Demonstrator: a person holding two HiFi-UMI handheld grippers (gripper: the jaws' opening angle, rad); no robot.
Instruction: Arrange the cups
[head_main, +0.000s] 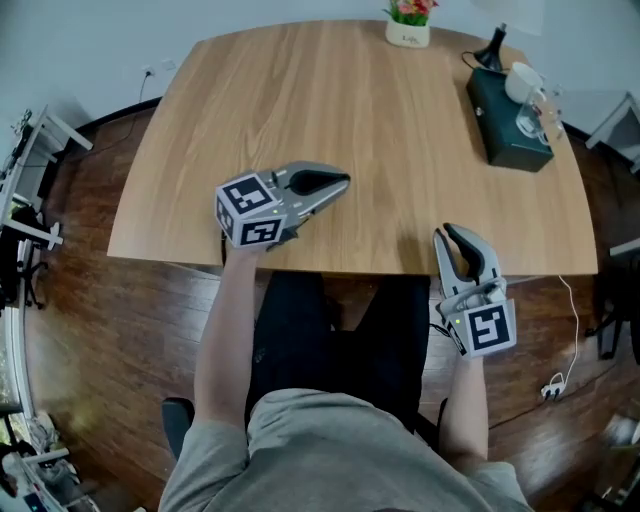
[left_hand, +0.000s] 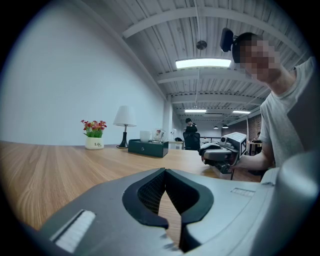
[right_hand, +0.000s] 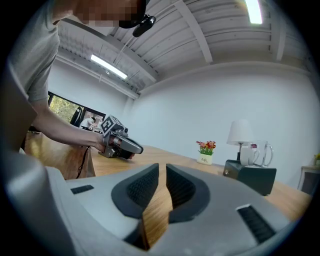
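A white cup (head_main: 522, 80) and a clear glass mug (head_main: 532, 118) stand on a dark green box (head_main: 505, 130) at the table's far right. The same white cup (right_hand: 247, 154) and glass mug (right_hand: 266, 153) show far off in the right gripper view. My left gripper (head_main: 343, 182) hovers over the near left part of the wooden table (head_main: 350, 110), jaws shut and empty (left_hand: 165, 171). My right gripper (head_main: 447, 231) sits at the near edge of the table, also shut with nothing in it (right_hand: 162, 166). Both grippers are far from the cups.
A small white pot of flowers (head_main: 408, 22) stands at the far edge. A black lamp (head_main: 491, 50) with a white shade (right_hand: 240, 132) stands behind the box. Bare tabletop lies between the grippers and the box. A person sits in the room's background (left_hand: 190, 135).
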